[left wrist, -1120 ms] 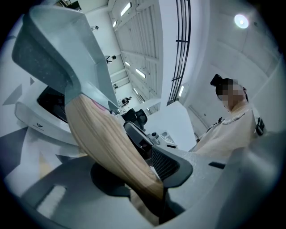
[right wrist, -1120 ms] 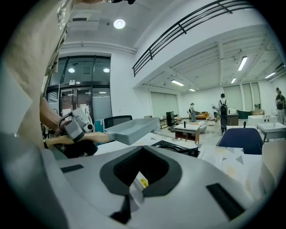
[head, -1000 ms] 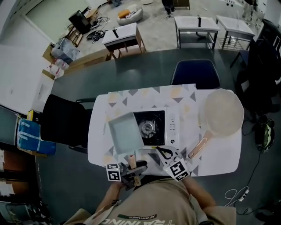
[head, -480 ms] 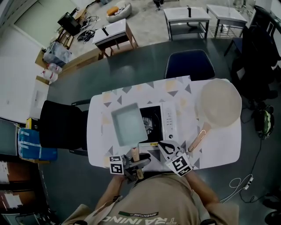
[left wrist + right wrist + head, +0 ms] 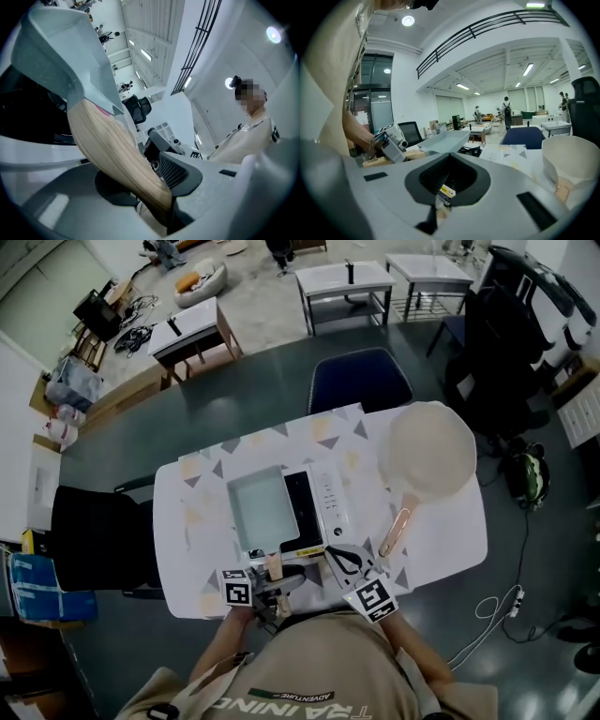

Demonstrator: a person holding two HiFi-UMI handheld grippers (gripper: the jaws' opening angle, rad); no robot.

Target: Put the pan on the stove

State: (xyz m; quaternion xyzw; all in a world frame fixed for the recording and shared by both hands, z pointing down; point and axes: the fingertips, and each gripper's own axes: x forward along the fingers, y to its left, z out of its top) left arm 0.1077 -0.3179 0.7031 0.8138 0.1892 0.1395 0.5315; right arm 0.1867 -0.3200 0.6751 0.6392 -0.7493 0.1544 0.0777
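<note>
A square pale-grey pan (image 5: pixel 261 512) sits over the left part of the white stove (image 5: pixel 330 507) and covers most of its black burner area. The pan's wooden handle (image 5: pixel 274 566) points toward me, and my left gripper (image 5: pixel 275 577) is shut on it. In the left gripper view the handle (image 5: pixel 112 154) runs up between the jaws to the pan (image 5: pixel 61 51). My right gripper (image 5: pixel 343 561) hovers at the stove's front edge, jaws together and holding nothing. The right gripper view shows the pan (image 5: pixel 445 139) and the left gripper (image 5: pixel 391 140) at its left.
A round cream pan (image 5: pixel 431 451) with a wooden handle (image 5: pixel 394 532) lies on the right of the patterned table (image 5: pixel 197 521). A blue chair (image 5: pixel 359 381) stands behind the table and a black chair (image 5: pixel 98 540) at its left. A person (image 5: pixel 253 126) appears in the left gripper view.
The square pan has moved right over the stove, so less of the black burner shows. My head view has shifted, and both grippers stay near the table's front edge.
</note>
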